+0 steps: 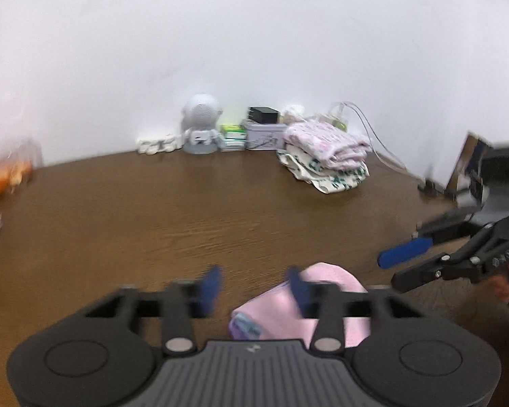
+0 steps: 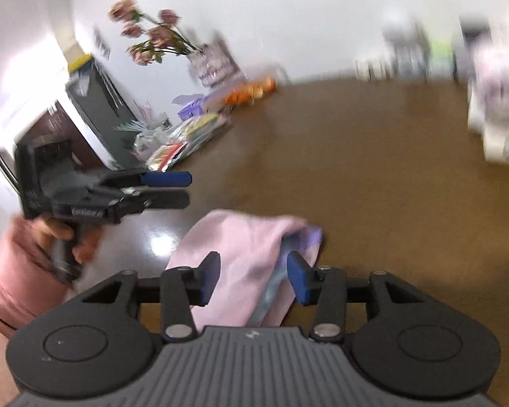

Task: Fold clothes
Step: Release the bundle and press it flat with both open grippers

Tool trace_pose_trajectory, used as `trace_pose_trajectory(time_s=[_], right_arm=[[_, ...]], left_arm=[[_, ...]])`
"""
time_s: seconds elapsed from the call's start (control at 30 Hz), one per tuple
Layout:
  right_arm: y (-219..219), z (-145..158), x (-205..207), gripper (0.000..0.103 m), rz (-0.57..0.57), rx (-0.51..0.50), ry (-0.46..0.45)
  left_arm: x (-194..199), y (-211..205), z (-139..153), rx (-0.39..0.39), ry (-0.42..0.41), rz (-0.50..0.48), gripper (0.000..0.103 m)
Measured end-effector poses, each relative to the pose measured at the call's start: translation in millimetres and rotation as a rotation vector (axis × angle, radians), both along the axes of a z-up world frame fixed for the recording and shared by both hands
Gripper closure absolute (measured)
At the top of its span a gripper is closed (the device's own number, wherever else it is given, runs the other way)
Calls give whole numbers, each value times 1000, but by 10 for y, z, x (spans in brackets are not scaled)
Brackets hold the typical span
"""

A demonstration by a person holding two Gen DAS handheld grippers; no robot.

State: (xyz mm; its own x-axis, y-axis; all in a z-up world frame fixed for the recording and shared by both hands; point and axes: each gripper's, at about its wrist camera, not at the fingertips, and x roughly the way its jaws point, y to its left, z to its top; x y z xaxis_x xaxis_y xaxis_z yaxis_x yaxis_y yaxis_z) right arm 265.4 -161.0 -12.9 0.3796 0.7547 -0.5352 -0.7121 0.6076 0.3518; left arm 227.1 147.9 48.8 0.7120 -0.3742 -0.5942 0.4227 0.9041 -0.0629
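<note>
A small pink garment [image 1: 336, 278] lies folded on the brown table [image 1: 186, 210], with a lilac patterned piece [image 1: 246, 325] showing at its edge. My left gripper [image 1: 253, 285] hovers at the garment's left side, jaws apart with bare table between them. The right wrist view has the pink garment [image 2: 241, 244] under and between the fingers of my right gripper [image 2: 252, 278], which is open; the pads do not press on it. The right gripper [image 1: 390, 269] also enters from the right, and the left gripper [image 2: 187, 189] from the left, held by a hand [image 2: 51, 230].
A stack of folded patterned clothes [image 1: 325, 156] sits at the back right by the wall. A white round figurine [image 1: 202, 125], a tin box [image 1: 264, 135] and small packs line the wall. Oranges [image 1: 3, 176] lie at the left. Flowers [image 2: 149, 37] and packets crowd one end.
</note>
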Motion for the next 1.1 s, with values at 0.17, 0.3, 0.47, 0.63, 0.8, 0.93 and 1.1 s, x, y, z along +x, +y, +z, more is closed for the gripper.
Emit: trace_pose_trajectory(time_s=[0.17,0.3,0.47,0.63,0.8,0.93,1.1], right_arm=[[525,5,-253,77,64,-149,-143],[662,-229,-283,79,42,-217,-115],[552,-330,-302,78,-13,-155,-69],[468,-131,-537,72,-28,-104,-115],[575,-191,-628,67,-26,-155,-113],[667,-333,-672,65,-37,-203,-106],[631,-265,-750,57,-54,-191,-91]], left_arm=[[113,-355,-203,26,37,-74,95],[265,-496,-544,71,88,-64,97],[237,-363,-523,-18,68,-35,92],[-18,-191,-231,-45,-25,-22,86],[-76,-241,-415,51,50,-37,86],[-118,-299,-513,88,27,-38,86],[-244,-249,-342,36,-25,-5,48]])
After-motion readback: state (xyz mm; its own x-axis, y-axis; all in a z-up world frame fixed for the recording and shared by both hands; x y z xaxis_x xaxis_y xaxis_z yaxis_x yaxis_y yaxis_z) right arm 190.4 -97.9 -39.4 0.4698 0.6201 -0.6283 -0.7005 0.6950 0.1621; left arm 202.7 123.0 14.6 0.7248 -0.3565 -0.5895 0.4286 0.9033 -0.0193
